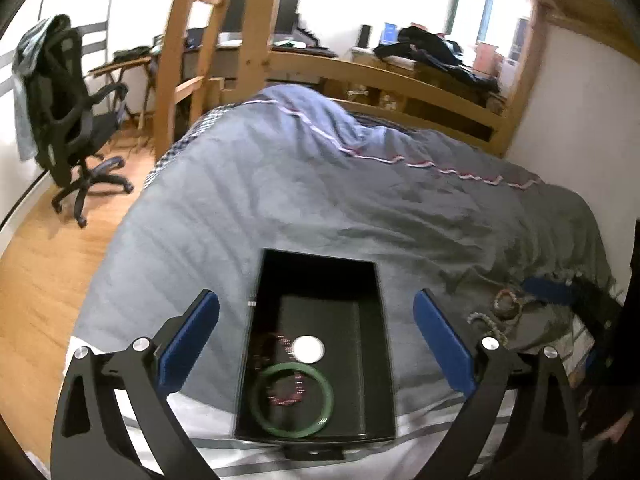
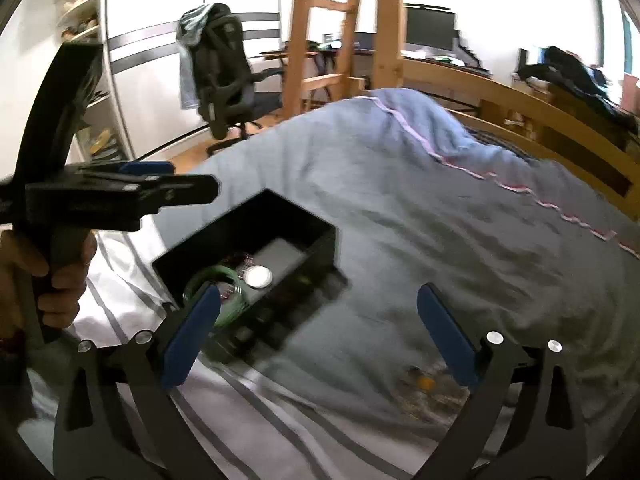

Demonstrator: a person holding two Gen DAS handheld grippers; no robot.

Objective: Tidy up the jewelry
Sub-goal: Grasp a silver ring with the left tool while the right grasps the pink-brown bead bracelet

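Observation:
A black open box [image 1: 256, 320] lies on the grey bedspread. Inside it are a green bangle [image 1: 294, 400], a dark red beaded bracelet [image 1: 286, 390] and a round white piece [image 1: 308, 349]. My left gripper [image 1: 316, 308] is open and empty, hovering over the box. Beaded bracelets [image 1: 505, 307] lie on the bed to the right of the box. My right gripper [image 2: 318, 300] is open and empty, above the bed right of the box [image 2: 316, 240]. More jewelry [image 2: 424, 382] lies blurred near its right finger. The left gripper [image 2: 172, 184] shows from the side there.
The grey bedspread [image 1: 320, 184] covers most of the bed, with a striped white sheet [image 2: 248, 408] at the near edge. A black office chair [image 1: 68, 120] stands on the wooden floor at left. A wooden bunk frame and ladder [image 1: 224, 40] rise behind.

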